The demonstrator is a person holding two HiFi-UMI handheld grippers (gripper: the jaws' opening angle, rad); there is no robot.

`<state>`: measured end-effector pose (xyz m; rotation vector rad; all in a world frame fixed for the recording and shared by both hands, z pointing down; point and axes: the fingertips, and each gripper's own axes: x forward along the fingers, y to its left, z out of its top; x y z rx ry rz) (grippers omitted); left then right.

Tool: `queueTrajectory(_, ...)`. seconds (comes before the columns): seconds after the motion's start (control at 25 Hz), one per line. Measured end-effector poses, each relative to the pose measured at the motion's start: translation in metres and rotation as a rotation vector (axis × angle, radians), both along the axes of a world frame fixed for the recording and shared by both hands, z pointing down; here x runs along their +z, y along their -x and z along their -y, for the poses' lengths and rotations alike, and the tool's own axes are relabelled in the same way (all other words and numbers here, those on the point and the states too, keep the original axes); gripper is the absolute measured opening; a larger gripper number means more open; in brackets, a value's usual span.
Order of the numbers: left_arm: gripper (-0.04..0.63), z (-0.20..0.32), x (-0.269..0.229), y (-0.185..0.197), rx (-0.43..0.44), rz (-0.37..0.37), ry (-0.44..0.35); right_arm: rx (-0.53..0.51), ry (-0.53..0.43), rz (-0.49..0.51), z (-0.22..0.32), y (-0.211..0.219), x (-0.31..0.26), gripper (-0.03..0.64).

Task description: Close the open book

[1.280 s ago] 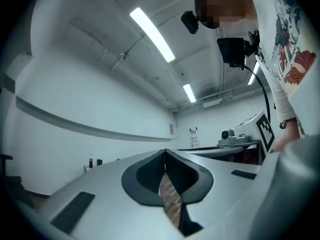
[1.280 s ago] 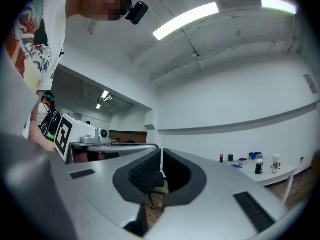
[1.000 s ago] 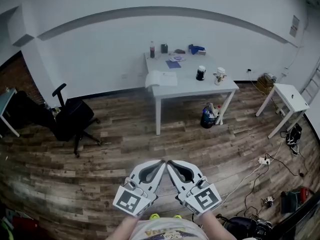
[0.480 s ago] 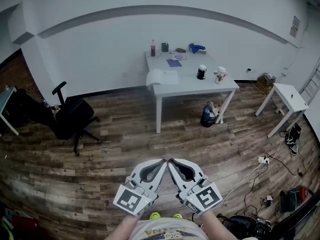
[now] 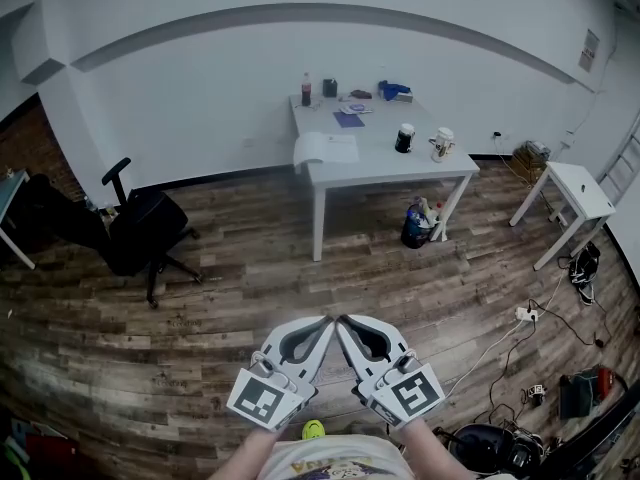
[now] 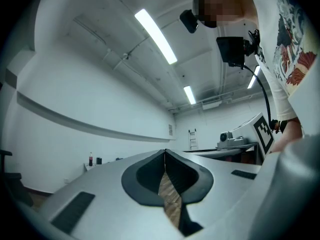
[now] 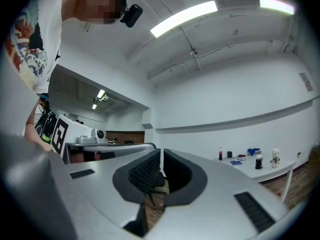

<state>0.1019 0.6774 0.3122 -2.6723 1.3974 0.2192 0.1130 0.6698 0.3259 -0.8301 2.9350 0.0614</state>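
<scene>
Left gripper [image 5: 326, 321] and right gripper [image 5: 339, 321] are held empty, jaws together, well apart from the open book [image 5: 325, 151] on the table [image 5: 392, 170]. The book is judged light and floppy, best taken by a cover's edge.

No text, brand or number is legible in any view. The marker cube [image 5: 262, 403] on my left gripper [image 5: 324, 321] and the marker cube [image 5: 412, 396] on my right gripper [image 5: 341, 321] carry black-and-white square patterns only. The wall sign [image 5: 588, 52] is too small to read.
</scene>
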Motion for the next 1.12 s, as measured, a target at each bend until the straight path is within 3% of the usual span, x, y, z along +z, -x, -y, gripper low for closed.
queueTrajectory(0.12,0.012,0.003,0.007,0.005,-0.005,0.019,0.017,-0.006,0.003,-0.004,0.002,0.004,0.003,0.031)
queueTrajectory(0.36,0.012,0.023,0.015,0.004,-0.009,-0.010,0.028,-0.015,0.025,-0.026,0.023,0.004,0.015,0.031)
queueTrajectory(0.76,0.012,0.099,0.015,-0.012,-0.032,0.011,0.039,-0.041,0.053,-0.015,0.101,-0.010,0.018,0.031)
queueTrajectory(1.12,0.012,0.174,0.021,-0.027,-0.106,0.045,0.064,-0.099,0.047,-0.018,0.176,-0.027,0.019,0.031)
